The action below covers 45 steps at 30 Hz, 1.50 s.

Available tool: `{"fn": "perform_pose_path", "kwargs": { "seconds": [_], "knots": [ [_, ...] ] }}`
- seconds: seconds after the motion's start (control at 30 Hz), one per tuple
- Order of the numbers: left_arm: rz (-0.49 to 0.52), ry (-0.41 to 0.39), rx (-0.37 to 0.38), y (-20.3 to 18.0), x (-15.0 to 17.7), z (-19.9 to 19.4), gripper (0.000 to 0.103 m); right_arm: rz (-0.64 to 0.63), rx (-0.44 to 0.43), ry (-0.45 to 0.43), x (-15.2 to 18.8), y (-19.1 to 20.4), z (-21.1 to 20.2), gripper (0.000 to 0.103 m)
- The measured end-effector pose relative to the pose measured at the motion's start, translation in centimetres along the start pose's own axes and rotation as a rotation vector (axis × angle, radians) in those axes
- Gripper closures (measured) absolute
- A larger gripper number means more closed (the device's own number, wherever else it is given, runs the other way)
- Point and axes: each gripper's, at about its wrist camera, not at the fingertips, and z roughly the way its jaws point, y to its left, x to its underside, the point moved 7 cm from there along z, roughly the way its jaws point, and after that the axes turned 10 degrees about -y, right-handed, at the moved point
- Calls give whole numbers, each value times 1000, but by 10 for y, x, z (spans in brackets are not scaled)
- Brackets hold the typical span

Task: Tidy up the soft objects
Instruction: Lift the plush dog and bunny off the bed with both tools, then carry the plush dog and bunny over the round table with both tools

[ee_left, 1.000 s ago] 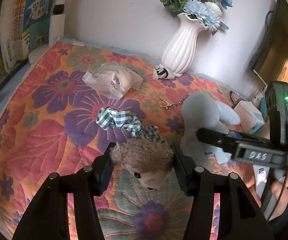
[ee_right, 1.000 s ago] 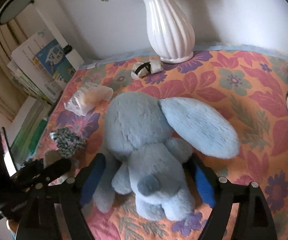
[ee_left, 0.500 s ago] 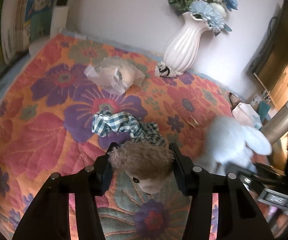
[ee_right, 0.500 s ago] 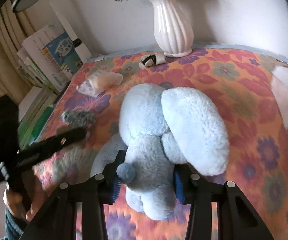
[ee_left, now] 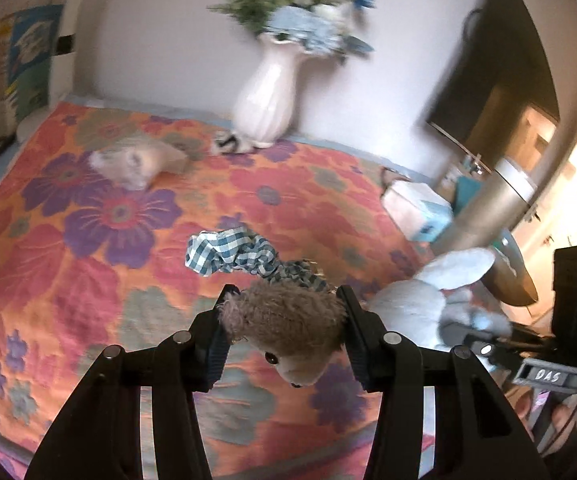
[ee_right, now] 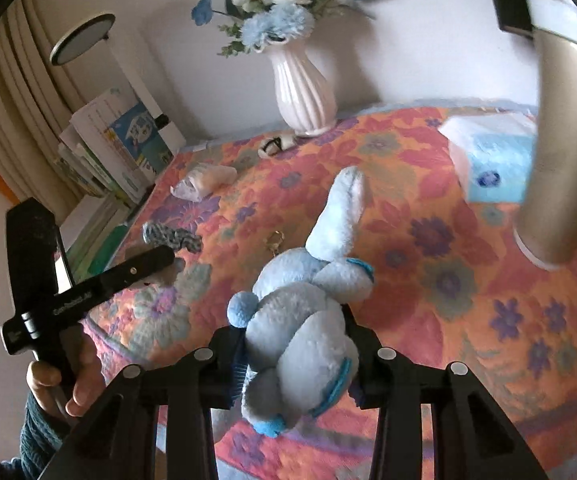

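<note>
Holding the brown plush toy in my left hand-held gripper, I am pinching its fuzzy body between both pads, with its face hanging down toward me over the flowered cloth. My right hand-held gripper is clamping the blue plush rabbit round its middle; those jaws have just been closing, and the rabbit is squeezed between them, its long ear pointing away toward the white vase. Both toys are hanging clear of the bench, as far as I can judge.

Beyond the brown toy, the checked cloth scrap is lying crumpled on the bench, just past my left fingertips. Further back, a wrapped bundle and a small black-and-white item are sitting near the vase, and a tissue box is resting at the right edge beside a tall gold cylinder.

To carry both well, I am judging that a steady squeeze matters most: plush gives under the pads, so a loosening grip could let a toy slip out. I am also thinking the rabbit's ear should be kept from sweeping the vase or cylinder, and my two hands kept apart so the toys are not tangling.
</note>
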Motion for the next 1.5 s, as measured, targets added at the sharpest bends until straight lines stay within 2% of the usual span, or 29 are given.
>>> {"fn": "perform_pose_path", "kwargs": {
  "seconds": [0.07, 0.13, 0.17, 0.2, 0.33, 0.37, 0.4, 0.43, 0.5, 0.63, 0.77, 0.9, 1.07, 1.2, 1.33, 1.5],
  "knots": [
    [11, 8, 12, -10, 3, 2, 57, 13, -9, 15, 6, -4, -2, 63],
    [22, 17, 5, -18, 9, 3, 57, 30, -18, 48, 12, -8, 4, 44],
    [27, 20, 1, -20, 12, 3, 57, 37, -15, 58, 15, -9, 8, 23],
    [33, 22, -3, -22, 14, 3, 57, 41, -11, 62, 16, -10, 12, 14],
    [31, 22, -16, -23, 26, -2, 57, 37, -17, 85, 19, -12, 40, 14],
    [27, 22, -22, -21, 27, -4, 57, 27, -6, 74, 18, -12, 43, 18],
    [27, 21, -25, -20, 27, -5, 57, 1, 11, 50, 15, -9, 43, 33],
    [25, 17, -23, -20, 25, -8, 57, -9, 2, 54, 14, -6, 44, 34],
    [24, 2, -11, -23, 20, -12, 57, 3, -26, 36, 13, -2, 38, 36],
    [47, -41, 49, -48, 5, -22, 57, 43, -43, -58, 0, -7, 0, 37],
    [119, -76, 134, -96, -10, -26, 57, 84, -6, -149, -23, -33, -50, 37],
    [204, -90, 237, -157, -20, -23, 57, 151, 91, -246, -46, -84, -115, 37],
    [331, -62, 391, -251, -16, -5, 57, 267, 208, -358, -68, -157, -187, 36],
    [373, -26, 491, -309, -11, 18, 57, 325, 334, -451, -89, -216, -236, 36],
    [348, 29, 538, -362, -2, 58, 57, 315, 418, -464, -118, -253, -246, 35],
    [466, -17, 467, -405, 1, 102, 57, 317, 453, -370, -151, -295, -214, 34]
  ]
}}
